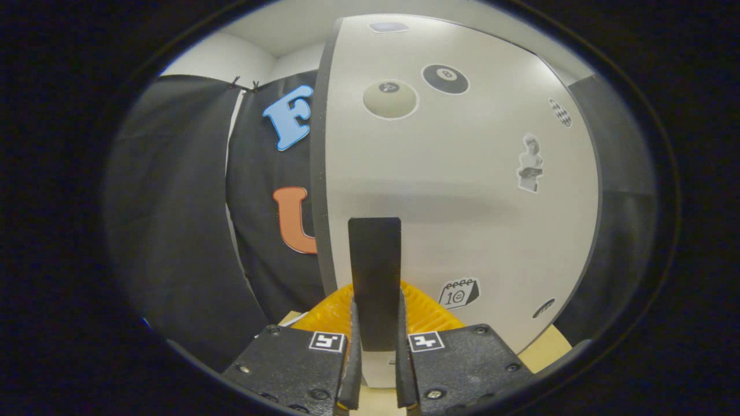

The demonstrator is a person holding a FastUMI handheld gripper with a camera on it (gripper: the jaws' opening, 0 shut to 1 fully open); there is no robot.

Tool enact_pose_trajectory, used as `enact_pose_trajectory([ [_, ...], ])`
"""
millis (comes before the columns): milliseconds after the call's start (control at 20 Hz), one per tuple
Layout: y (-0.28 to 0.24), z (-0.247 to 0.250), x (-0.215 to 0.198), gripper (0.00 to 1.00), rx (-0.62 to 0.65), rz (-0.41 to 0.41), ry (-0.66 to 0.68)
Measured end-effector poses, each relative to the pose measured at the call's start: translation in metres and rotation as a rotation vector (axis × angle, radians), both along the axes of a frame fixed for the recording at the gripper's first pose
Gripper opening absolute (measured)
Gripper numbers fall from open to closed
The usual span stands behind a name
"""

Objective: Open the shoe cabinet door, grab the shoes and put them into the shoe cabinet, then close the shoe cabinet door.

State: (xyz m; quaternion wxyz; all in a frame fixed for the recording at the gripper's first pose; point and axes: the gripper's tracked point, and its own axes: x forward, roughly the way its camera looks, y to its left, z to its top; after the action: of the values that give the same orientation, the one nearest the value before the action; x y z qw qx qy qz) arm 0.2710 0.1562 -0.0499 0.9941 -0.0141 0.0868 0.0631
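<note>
Hand-held gripper (pixel 376 323) pinching the dark, flat door handle (pixel 374 271), which stands upright between its fingers, long axis vertical. The shoe cabinet door (pixel 462 202) lies directly ahead, just beyond the fingers: a pale panel with a dark edge, dotted with billiard-ball and other stickers.

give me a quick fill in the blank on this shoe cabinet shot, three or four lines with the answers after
1. The gripper is closed on the flat black ____ of the white cabinet door.
2. The black billiard-ball sticker on the door shows the number ____.
3. The beige round ball sticker sits to the ____ of the black one.

Missing words: handle; 8; left
</note>
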Motion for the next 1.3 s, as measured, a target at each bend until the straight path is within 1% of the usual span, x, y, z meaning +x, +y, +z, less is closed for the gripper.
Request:
enact_pose_trajectory([
  [150, 0.003, 0.004, -0.024, 0.27, 0.012, 0.057, 0.022],
  [350, -0.002, 0.005, -0.043, 0.27, 0.006, 0.132, 0.051],
  [550, -0.009, 0.009, -0.068, 0.25, 0.002, 0.210, 0.041],
  [650, -0.016, 0.010, -0.075, 0.24, 0.008, 0.221, 0.027],
  [850, -0.027, 0.012, -0.094, 0.23, -0.027, 0.231, 0.000],
  [1100, -0.044, 0.013, -0.115, 0.21, 0.009, 0.334, 0.018],
  [1300, -0.062, 0.014, -0.130, 0.21, -0.005, 0.329, 0.020],
])
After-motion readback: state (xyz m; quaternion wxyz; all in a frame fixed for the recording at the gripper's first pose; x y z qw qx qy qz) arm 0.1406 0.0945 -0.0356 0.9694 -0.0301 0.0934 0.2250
